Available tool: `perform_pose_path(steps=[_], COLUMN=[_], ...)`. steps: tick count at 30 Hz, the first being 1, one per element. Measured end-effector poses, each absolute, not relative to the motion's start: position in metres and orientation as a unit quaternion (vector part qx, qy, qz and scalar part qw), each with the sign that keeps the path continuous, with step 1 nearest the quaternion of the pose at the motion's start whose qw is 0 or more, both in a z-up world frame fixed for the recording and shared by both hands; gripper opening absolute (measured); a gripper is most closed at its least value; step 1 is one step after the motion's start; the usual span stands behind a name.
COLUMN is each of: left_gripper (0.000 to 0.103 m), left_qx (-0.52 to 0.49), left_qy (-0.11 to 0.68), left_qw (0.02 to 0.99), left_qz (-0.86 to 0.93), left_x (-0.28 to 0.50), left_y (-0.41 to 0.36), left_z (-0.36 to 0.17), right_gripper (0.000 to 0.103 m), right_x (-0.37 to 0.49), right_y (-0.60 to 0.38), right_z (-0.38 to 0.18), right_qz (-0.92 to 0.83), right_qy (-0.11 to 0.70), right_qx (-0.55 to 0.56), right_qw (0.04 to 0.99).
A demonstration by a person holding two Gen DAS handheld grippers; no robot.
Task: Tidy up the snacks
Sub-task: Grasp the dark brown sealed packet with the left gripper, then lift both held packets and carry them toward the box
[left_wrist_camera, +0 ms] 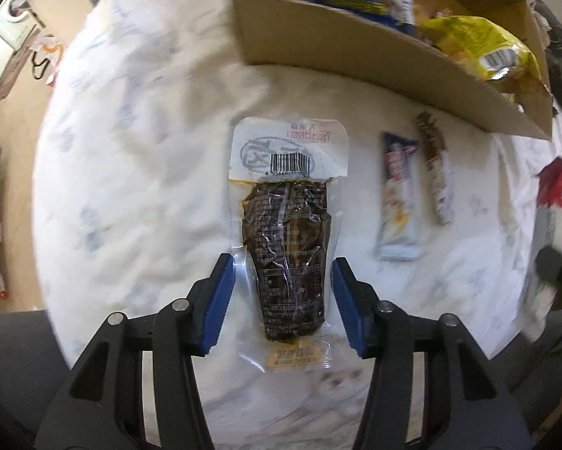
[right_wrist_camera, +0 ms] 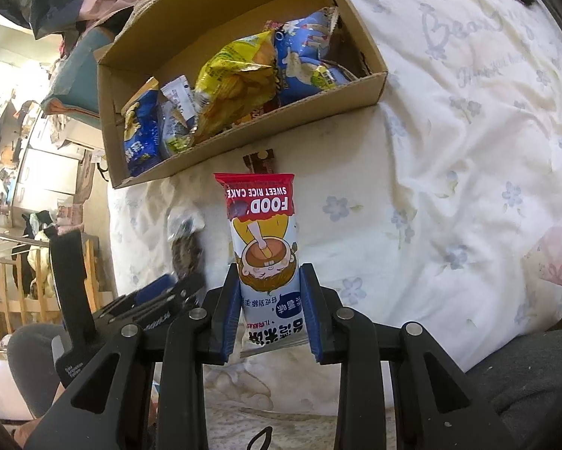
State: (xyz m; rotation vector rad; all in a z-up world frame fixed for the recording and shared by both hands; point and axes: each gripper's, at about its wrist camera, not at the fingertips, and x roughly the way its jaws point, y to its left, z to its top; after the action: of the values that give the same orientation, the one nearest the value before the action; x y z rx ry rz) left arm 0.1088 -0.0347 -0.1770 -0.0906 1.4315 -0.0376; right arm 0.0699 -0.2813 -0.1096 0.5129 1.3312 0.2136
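Observation:
My left gripper (left_wrist_camera: 282,266) is shut on a clear vacuum pack of dark brown snack (left_wrist_camera: 286,240), with the blue pads against its sides, held above the white bedspread. My right gripper (right_wrist_camera: 269,273) is shut on a red and white sweet rice cake packet (right_wrist_camera: 262,240), held upright. A cardboard box (right_wrist_camera: 243,127) with blue and yellow snack bags lies beyond; it also shows in the left wrist view (left_wrist_camera: 355,56). The left gripper and its dark pack (right_wrist_camera: 185,251) show blurred at the left of the right wrist view.
Two slim snack bars, a white one (left_wrist_camera: 399,198) and a brown one (left_wrist_camera: 434,165), lie on the flowered bedspread (left_wrist_camera: 131,150) below the box. The brown bar (right_wrist_camera: 260,163) shows past the rice cake. Room clutter and a wooden rack (right_wrist_camera: 18,285) stand at the left.

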Motion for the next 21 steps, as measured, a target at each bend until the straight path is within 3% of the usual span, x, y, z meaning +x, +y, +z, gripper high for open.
perform_pose_path(steps=[4, 13, 16, 18, 20, 21], left_gripper=[0.049, 0.073, 0.076, 0.074, 0.061, 0.06], left_qx=[-0.046, 0.001, 0.003, -0.008, -0.01, -0.009], left_qy=[0.66, 0.665, 0.661, 0.662, 0.66, 0.658], left_qw=[0.75, 0.746, 0.75, 0.749, 0.751, 0.752], left_qz=[0.003, 0.028, 0.029, 0.026, 0.023, 0.022], left_x=[0.101, 0.121, 0.127, 0.133, 0.132, 0.131], left_y=[-0.016, -0.037, -0.043, -0.043, -0.041, -0.028], left_z=[-0.18, -0.203, -0.206, -0.207, -0.203, -0.201], right_gripper=[0.032, 0.032, 0.032, 0.032, 0.032, 0.032], right_x=[0.07, 0.071, 0.072, 0.072, 0.072, 0.073], right_y=[-0.276, -0.275, -0.278, -0.279, -0.279, -0.278], right_z=[-0.107, -0.111, -0.113, -0.113, -0.112, -0.112], right_qz=[0.109, 0.107, 0.1, 0.098, 0.098, 0.099], right_qy=[0.608, 0.614, 0.615, 0.615, 0.615, 0.615], right_qx=[0.234, 0.229, 0.231, 0.231, 0.23, 0.23], right_qw=[0.75, 0.748, 0.747, 0.747, 0.748, 0.748])
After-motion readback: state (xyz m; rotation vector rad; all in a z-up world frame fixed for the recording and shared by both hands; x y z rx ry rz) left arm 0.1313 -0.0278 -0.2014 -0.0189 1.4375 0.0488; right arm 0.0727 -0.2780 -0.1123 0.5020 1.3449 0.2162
